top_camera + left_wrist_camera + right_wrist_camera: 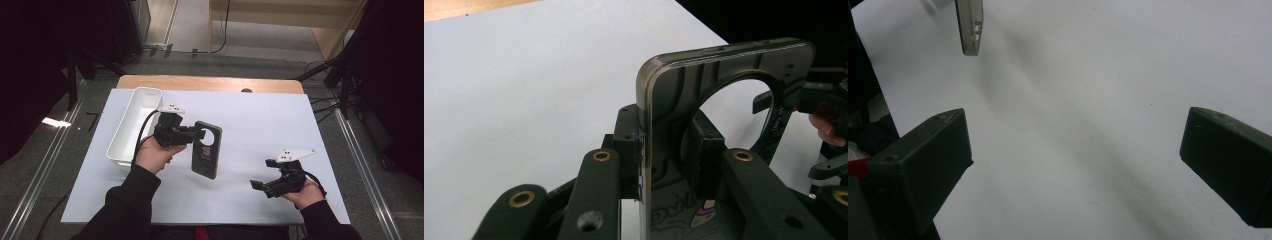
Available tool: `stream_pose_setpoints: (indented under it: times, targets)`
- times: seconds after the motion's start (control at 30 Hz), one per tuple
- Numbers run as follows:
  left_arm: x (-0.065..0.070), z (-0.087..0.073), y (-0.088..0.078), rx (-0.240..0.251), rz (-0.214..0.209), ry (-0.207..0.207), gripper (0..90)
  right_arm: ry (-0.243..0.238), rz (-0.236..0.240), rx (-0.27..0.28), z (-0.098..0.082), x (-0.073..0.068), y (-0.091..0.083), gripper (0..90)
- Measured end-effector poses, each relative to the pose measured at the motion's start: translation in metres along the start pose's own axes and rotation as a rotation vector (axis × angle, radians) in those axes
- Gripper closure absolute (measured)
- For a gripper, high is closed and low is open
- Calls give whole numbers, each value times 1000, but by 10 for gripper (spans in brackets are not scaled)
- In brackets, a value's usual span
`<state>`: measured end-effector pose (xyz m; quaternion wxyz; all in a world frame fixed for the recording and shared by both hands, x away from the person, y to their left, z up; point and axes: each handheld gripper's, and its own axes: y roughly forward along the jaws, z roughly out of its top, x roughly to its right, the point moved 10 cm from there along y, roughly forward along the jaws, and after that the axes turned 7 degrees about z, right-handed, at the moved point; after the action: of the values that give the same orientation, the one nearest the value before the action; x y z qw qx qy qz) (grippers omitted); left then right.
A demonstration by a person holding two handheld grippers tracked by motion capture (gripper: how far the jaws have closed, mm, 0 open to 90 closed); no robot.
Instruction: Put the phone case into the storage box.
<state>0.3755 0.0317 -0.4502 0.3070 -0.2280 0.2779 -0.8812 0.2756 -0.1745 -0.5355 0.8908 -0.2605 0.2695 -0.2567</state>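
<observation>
While my left gripper (199,134) held the phone case (206,150) by one long edge near its round camera cutout, jaws clamped on either side of the wall, my right gripper (261,186) hung over the white sheet (260,120) with jaws wide apart and nothing between them. Case was dark, tilted, over the middle of the bench (210,83). White bin (134,125) sat just left of my left hand (154,155).

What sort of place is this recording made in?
Probably a lab or studio recording bench: a table under a white sheet, dark stands at the sides, and cables on a bare floor.
</observation>
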Motion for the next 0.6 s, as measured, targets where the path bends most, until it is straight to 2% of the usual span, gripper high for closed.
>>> stream_pose_setpoints:
  times: [0.6]
  targets:
    - [-5,14,-31,16,27,4,709,-7,1,-11,-3,4,3,0]
